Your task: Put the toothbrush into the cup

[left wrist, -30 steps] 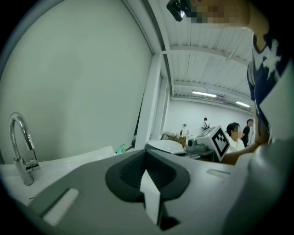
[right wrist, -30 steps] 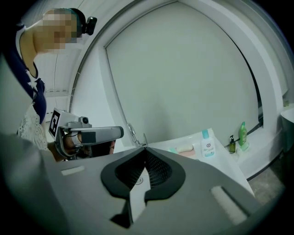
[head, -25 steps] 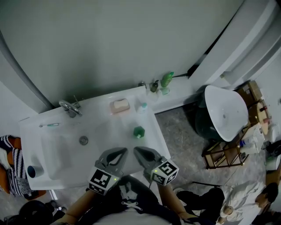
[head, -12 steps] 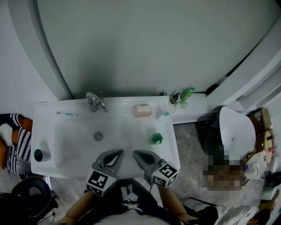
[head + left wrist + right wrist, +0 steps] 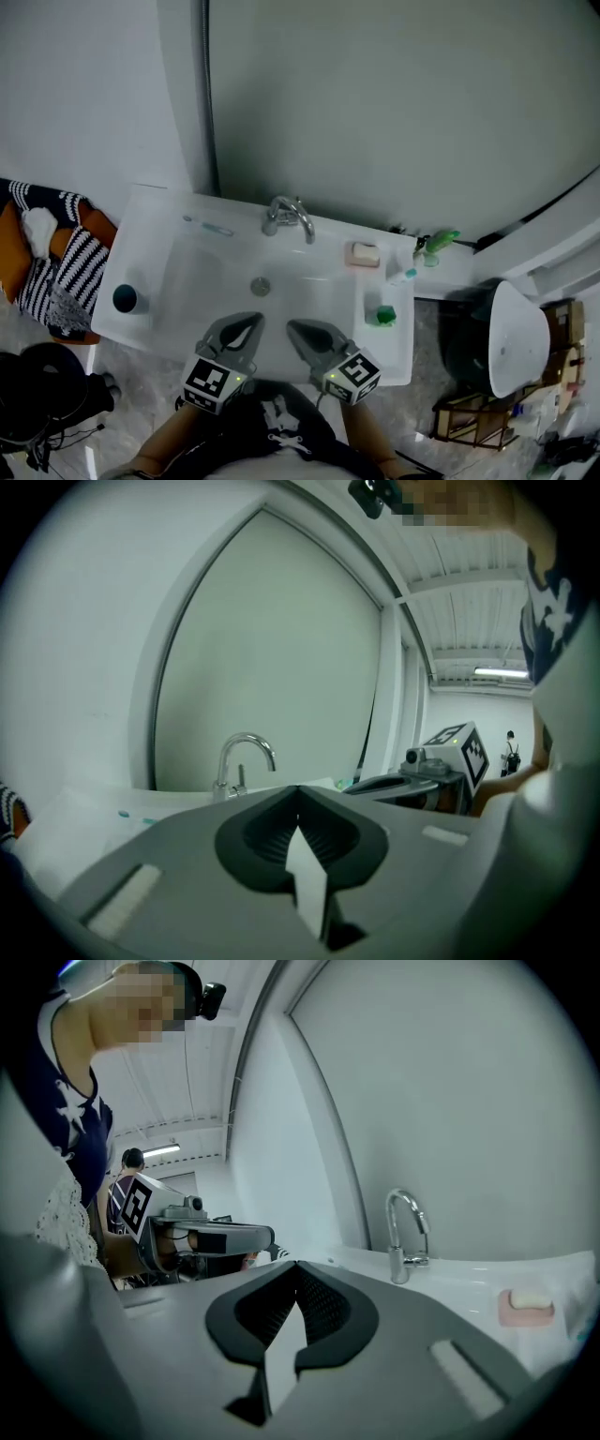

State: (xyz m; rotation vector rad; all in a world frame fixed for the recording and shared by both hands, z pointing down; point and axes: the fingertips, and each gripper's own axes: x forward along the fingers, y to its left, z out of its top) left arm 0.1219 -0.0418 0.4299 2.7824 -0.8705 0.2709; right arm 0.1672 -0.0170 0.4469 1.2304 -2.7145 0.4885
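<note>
Straight ahead of the left gripper (image 5: 249,323) and the right gripper (image 5: 294,328) stands a white washbasin (image 5: 150,211) with a chrome tap (image 5: 286,217). It is backed by a big pale grey panel (image 5: 394,103) in a curved white frame. Out past the left gripper are a white wall (image 5: 84,84), a striped cloth (image 5: 70,267) and grey marbled floor (image 5: 141,394). Out past the right gripper sit a white-lidded bin (image 5: 516,337) and a wooden rack (image 5: 473,427). A strip light (image 5: 502,671) glows on the ribbed ceiling.
</note>
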